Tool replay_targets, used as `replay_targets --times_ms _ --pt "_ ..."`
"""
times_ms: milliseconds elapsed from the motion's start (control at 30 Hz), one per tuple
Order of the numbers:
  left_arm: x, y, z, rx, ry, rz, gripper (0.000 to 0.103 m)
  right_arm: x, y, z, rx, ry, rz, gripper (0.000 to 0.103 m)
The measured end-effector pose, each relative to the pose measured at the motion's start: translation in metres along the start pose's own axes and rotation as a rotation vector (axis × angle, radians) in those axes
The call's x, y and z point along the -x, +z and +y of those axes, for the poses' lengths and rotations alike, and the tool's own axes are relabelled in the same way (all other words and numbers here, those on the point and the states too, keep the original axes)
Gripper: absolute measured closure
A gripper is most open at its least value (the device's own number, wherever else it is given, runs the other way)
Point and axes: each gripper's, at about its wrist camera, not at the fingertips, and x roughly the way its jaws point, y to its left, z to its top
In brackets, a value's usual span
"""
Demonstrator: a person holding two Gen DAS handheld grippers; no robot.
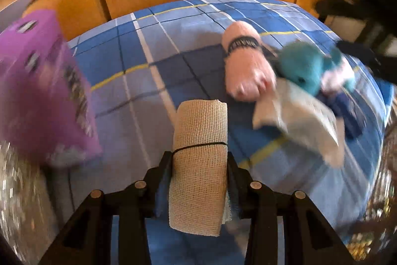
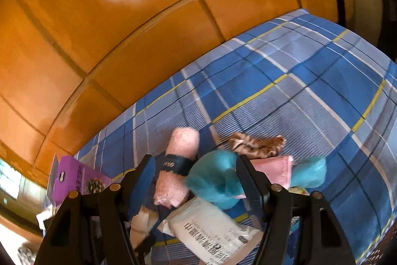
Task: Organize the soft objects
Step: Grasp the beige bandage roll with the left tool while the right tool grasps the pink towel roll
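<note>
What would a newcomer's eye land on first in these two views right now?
First, the beige bandage roll, clamped upright in the left gripper at the centre of the left view. Then the heap on the plaid bedspread to its right: a pink roll, a teal plush and a white wipes pack. The purple box stands at the left edge, and the right gripper is open over the heap.

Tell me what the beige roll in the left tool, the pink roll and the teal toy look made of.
Beige roll: open-weave gauze or elastic bandage, matte; the mesh grid shows, a thin black band circles it. Pink roll: fluffy terry or fleece, likely a towel, fuzzy nap, dark strap around it. Teal toy: plush, short soft pile, though blurred.
</note>
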Motion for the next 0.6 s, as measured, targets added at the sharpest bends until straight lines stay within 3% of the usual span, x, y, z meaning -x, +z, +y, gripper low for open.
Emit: replay_targets --times_ms 67,267,300,367,433,500,567,600 --pt "0.009 -0.016 0.003 0.002 -0.006 -0.016 0.062 -0.004 -0.002 0.009 0.041 0.009 0.021 0.039" --pt "0.025 -0.047 0.01 0.004 -0.022 -0.059 0.062 -0.032 -0.002 0.057 0.202 -0.027 0.099 0.039" --pt "0.026 -0.048 0.011 0.008 -0.026 -0.062 0.062 -0.041 -0.001 0.065 0.234 -0.053 0.115 0.039" --pt "0.026 -0.049 0.012 0.012 -0.032 -0.066 0.062 -0.068 -0.001 0.076 0.291 -0.187 0.165 0.039" --pt "0.026 -0.051 0.013 0.019 -0.039 -0.072 0.062 -0.096 -0.007 0.077 0.309 -0.23 0.25 0.04" --pt "0.027 -0.053 0.012 0.01 -0.037 -0.087 0.062 -0.112 -0.016 0.081 0.366 -0.267 0.267 0.042" --pt "0.028 -0.058 0.011 0.003 -0.034 -0.107 0.062 -0.121 -0.028 0.087 0.432 -0.307 0.259 0.059" --pt "0.029 -0.06 0.011 0.001 -0.035 -0.119 0.062 -0.122 -0.033 0.087 0.454 -0.325 0.244 0.06"
